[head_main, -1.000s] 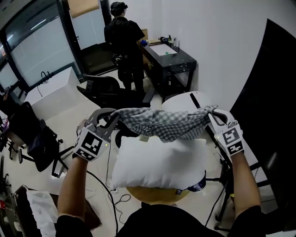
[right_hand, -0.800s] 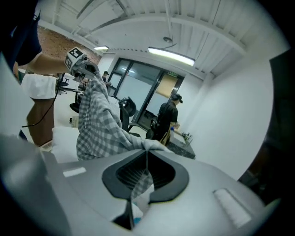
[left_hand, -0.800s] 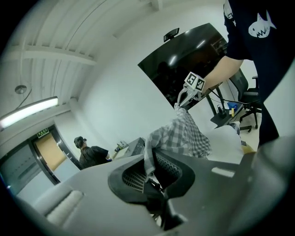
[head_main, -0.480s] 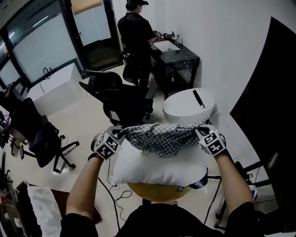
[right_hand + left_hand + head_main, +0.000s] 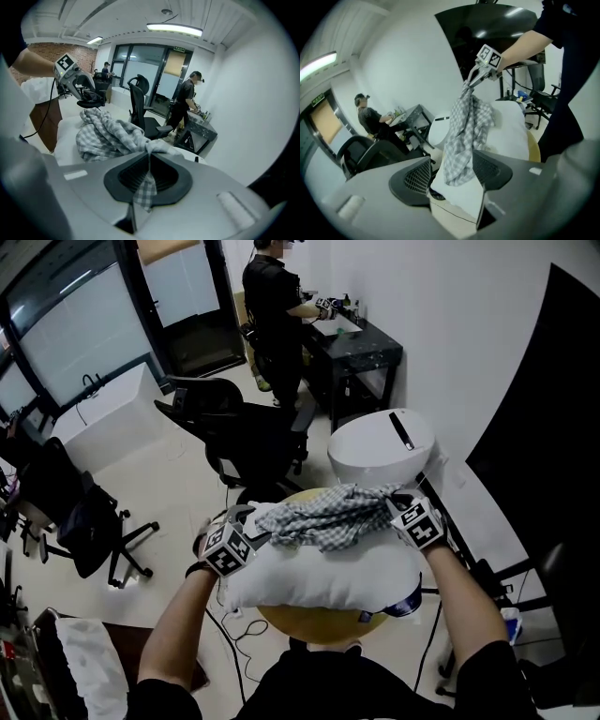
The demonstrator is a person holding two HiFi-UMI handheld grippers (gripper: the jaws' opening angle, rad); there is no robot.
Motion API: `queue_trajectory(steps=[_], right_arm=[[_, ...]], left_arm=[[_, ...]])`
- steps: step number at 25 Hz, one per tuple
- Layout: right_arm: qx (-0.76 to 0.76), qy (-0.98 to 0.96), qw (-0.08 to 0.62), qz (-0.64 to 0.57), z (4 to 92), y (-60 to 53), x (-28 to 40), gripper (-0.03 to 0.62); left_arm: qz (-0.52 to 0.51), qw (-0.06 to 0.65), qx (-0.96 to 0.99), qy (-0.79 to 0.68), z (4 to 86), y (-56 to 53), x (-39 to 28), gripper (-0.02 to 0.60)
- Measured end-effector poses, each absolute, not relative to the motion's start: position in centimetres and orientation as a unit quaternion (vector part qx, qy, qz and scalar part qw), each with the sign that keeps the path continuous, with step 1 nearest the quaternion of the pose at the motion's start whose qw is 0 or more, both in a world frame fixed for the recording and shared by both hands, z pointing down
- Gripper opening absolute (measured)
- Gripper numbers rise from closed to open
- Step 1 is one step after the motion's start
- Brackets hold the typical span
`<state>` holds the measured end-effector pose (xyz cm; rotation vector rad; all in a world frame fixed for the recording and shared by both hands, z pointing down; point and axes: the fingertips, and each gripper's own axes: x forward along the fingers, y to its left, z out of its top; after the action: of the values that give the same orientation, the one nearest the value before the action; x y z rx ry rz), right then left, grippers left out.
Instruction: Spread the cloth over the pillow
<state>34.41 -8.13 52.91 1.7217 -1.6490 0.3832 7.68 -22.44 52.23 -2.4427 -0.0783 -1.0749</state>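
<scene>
Far back, a person (image 5: 272, 296) standing at a black desk (image 5: 361, 348). Nearer, a black chair (image 5: 239, 432) and a round white unit (image 5: 380, 446) on the floor.

Close in front, a white pillow (image 5: 323, 579) lying flat on a round yellow table (image 5: 314, 624), overhanging its rim on both sides.

On the pillow's far half, the checked cloth (image 5: 328, 517), bunched and rumpled in a band from one far corner toward the other, not spread out. Near half of the pillow showing plain white.

Right gripper (image 5: 401, 505) low at the pillow's far right corner. Jaws pressed together on a corner of the cloth, with a short tail of check poking through on the near side of the pads.

Left gripper (image 5: 248, 524) low at the far left corner. Jaws spread wide, having just been opening. The cloth's other end lying loose between them on the pillow, with no pad pressing it.

Both grippers at the end of bare forearms (image 5: 183, 624) reaching out along the pillow's two sides.
</scene>
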Motion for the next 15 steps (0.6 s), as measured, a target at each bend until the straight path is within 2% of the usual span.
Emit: queue_trajectory(steps=[5,10,14,15], right_arm=[[0.664,-0.641,0.357,0.144,52.9,-8.1,34.3,0.021],[0.661,-0.646,0.355,0.140,52.8,-8.0,34.1,0.021],[0.660,-0.649,0.350,0.141,53.0,-7.7,33.8,0.021],[0.659,-0.651,0.350,0.140,53.1,-7.5,33.7,0.021]], left_arm=[[-0.341,0.331,-0.868,-0.146,52.7,-11.4,13.3,0.255],[-0.349,0.335,-0.858,-0.172,57.0,-7.0,17.5,0.221],[-0.395,0.378,-0.819,-0.174,61.2,-7.0,18.4,0.217],[-0.401,0.391,-0.811,-0.168,61.6,-7.3,18.5,0.175]])
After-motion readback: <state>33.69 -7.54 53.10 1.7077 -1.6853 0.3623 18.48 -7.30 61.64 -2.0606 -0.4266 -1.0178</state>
